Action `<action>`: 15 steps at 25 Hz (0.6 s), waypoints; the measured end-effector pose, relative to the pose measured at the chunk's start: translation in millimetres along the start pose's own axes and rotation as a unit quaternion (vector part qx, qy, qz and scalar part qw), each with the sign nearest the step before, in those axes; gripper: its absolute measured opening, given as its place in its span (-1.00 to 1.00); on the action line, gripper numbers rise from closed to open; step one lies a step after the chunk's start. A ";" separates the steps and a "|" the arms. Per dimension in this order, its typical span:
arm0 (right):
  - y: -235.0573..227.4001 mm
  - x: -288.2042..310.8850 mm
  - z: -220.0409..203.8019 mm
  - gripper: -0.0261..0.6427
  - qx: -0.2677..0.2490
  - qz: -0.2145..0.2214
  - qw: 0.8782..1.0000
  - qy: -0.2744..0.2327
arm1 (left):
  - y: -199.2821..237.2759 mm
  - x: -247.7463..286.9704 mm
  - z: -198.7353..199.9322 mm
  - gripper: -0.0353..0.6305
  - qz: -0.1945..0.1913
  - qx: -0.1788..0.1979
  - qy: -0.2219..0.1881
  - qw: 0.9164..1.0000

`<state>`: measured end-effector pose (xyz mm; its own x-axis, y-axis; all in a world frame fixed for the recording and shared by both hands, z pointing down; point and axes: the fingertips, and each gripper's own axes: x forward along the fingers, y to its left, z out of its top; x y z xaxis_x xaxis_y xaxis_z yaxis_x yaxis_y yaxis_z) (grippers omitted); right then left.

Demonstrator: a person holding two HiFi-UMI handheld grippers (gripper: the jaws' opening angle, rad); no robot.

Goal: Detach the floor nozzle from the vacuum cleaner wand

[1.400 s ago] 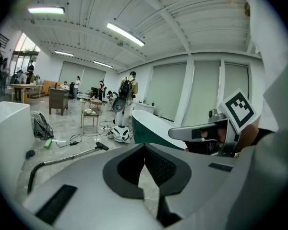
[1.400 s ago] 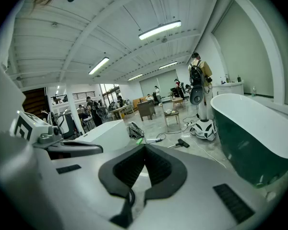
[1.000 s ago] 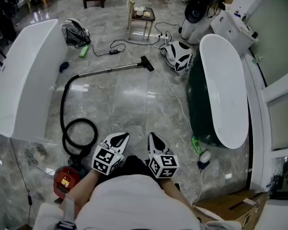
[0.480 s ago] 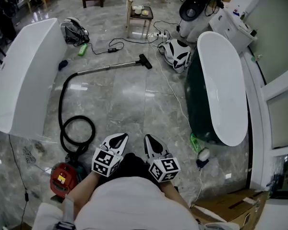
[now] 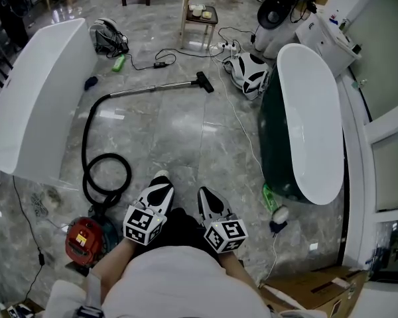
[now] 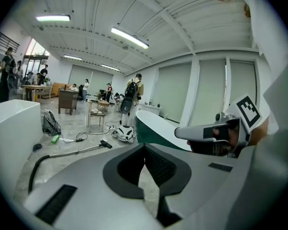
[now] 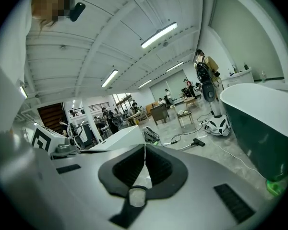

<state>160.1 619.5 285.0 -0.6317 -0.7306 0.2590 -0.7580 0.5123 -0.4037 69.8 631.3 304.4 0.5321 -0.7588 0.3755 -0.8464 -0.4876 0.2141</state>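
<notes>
Fingers (image 6: 128,169) of left gripper (image 6: 144,151) and right gripper (image 7: 145,148) are clenched, far from floor nozzle (image 5: 204,83).

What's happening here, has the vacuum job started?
Not yet. A person holds the left gripper and right gripper close to the body, both shut and empty. On the floor ahead lie the red canister, near the person's left side, a looped black hose and the metal wand, with the floor nozzle attached at its far end. Neither gripper is near it.
</notes>
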 end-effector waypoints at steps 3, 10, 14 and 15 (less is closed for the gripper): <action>-5.0 1.3 -1.7 -0.87 0.002 -0.004 1.000 -0.001 | 0.4 4.2 -0.7 -0.86 -0.004 0.001 0.000 1.000; -14.3 24.7 4.5 -0.87 0.003 0.001 1.000 0.005 | 13.7 25.2 4.9 -0.87 -0.016 0.006 0.009 1.000; -26.5 43.9 11.7 -0.87 0.009 -0.011 1.000 0.006 | 29.3 41.9 14.4 -0.86 -0.021 0.011 0.011 1.000; -30.0 50.2 15.1 -0.87 0.009 -0.015 1.000 0.006 | 34.5 46.7 17.1 -0.87 -0.022 0.012 0.013 1.000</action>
<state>153.6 560.6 296.9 -0.6101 -0.7403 0.2822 -0.7741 0.4812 -0.4112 65.8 571.7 314.0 0.5677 -0.7252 0.3896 -0.8213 -0.5310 0.2086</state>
